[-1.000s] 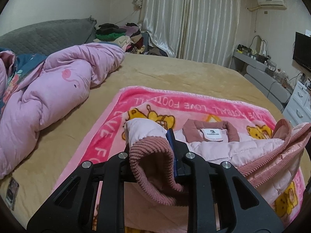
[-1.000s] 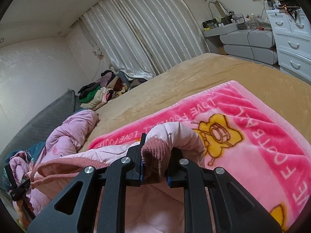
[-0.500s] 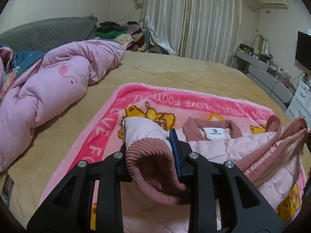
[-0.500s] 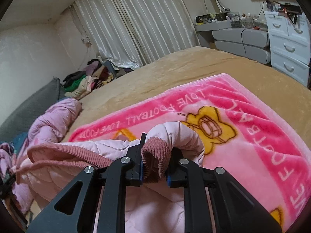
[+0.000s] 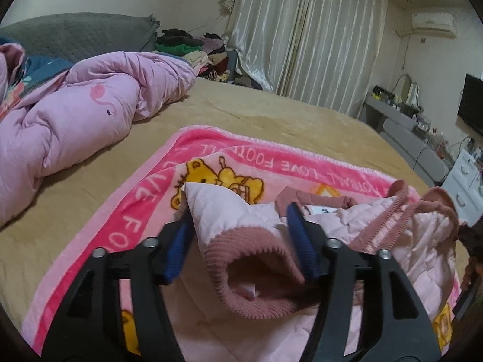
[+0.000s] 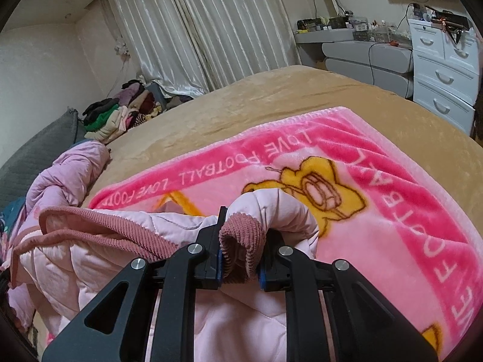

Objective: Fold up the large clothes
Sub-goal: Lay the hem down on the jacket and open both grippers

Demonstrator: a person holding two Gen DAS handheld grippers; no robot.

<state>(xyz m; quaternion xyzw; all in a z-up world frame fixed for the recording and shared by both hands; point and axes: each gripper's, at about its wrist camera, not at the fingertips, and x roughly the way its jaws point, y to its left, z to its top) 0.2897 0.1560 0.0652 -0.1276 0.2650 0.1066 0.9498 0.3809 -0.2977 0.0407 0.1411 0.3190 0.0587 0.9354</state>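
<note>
At nine o'clock in the left wrist view we see a puffy lilac duvet (image 5: 75,120) bunched on the tan velvety bed (image 5: 271,117). At the centre, our left gripper (image 5: 241,232) stands wide, its blue ribbed pads (image 5: 299,241) apart around a ribbed dusty-rose cuff (image 5: 256,274) lying loose between them. The quilted pale-pink jacket (image 5: 377,226) spreads toward three o'clock over a plush pink blanket (image 5: 211,147) (yellow bears, white lettering).

In the right wrist view, the jacket's corded rose hem (image 6: 105,226) runs from nine o'clock toward the centre. There our right gripper (image 6: 241,241) is narrowed, pinching the other cuff (image 6: 241,241), the sleeve (image 6: 280,208) curling just above it. The blanket reaches to three o'clock.
</note>
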